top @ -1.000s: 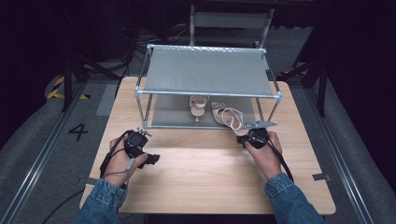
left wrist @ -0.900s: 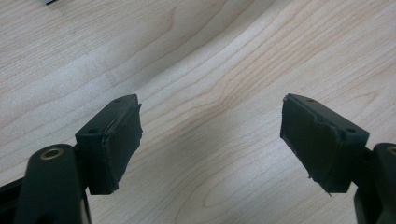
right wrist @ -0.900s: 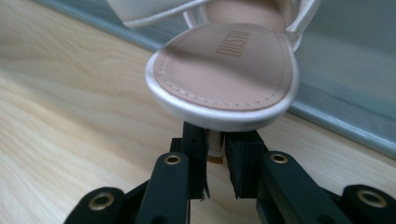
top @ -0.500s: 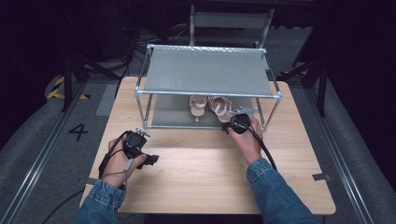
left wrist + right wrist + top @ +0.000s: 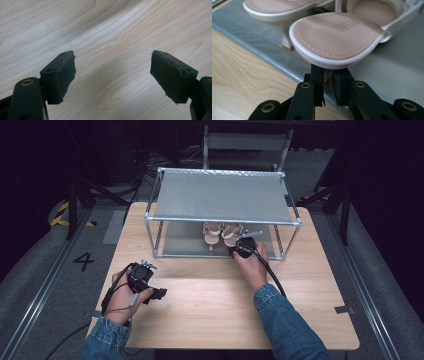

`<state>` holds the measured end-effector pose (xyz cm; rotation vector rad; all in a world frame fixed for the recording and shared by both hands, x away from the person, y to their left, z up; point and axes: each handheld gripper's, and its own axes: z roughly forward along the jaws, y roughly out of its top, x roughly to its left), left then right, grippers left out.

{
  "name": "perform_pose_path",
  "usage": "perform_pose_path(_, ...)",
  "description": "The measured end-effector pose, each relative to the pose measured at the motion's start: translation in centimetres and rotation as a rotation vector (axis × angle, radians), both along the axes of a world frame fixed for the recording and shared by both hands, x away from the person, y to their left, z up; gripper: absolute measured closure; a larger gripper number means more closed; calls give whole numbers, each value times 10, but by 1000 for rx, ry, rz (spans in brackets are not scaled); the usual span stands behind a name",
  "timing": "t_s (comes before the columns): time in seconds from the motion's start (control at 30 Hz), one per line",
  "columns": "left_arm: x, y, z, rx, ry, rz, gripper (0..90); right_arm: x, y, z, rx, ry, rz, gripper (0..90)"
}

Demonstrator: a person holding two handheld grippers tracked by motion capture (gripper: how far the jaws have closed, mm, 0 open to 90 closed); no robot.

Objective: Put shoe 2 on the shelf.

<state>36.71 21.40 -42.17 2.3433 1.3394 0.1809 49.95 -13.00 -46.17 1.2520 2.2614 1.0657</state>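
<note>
My right hand-held gripper [image 5: 327, 93] is pinching the heel of the right shoe [image 5: 337, 37], which sits on the lower shelf [image 5: 387, 72] of the rack [image 5: 225, 195], just beside its mate [image 5: 212, 232]. I judge I'm setting the pair in place; next I'd let go and back out. My left hand-held gripper [image 5: 112, 77] hangs spread over the surface [image 5: 112, 30].

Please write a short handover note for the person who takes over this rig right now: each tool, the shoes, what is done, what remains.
Left tool: open, holding nothing, over bare wooden table.
Right tool: jaws closed on the heel of the right sandal, at the front of the rack's lower shelf.
Left sandal: already on that shelf, beside it.
Done: both sandals under the rack top.
Left: probably release the heel and withdraw.
</note>
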Motion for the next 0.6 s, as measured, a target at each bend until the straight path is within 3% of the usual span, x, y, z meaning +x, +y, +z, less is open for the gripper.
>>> perform_pose_path(0.43, -6, 11, -2, 0, 7, 26, 206, 13, 15, -6, -12, -9, 1, 809)
perform_pose_path(0.53, -5, 9, -2, -3, 9, 22, 206, 11, 13, -4, -19, -8, 6, 747)
perform_pose_path(0.57, -3, 8, -2, -4, 10, 13, 206, 7, 9, -1, -17, -28, -4, 656)
perform_pose_path(0.6, -2, 7, -2, -5, 8, 14, 206, 5, 6, 1, -7, -34, -9, 625)
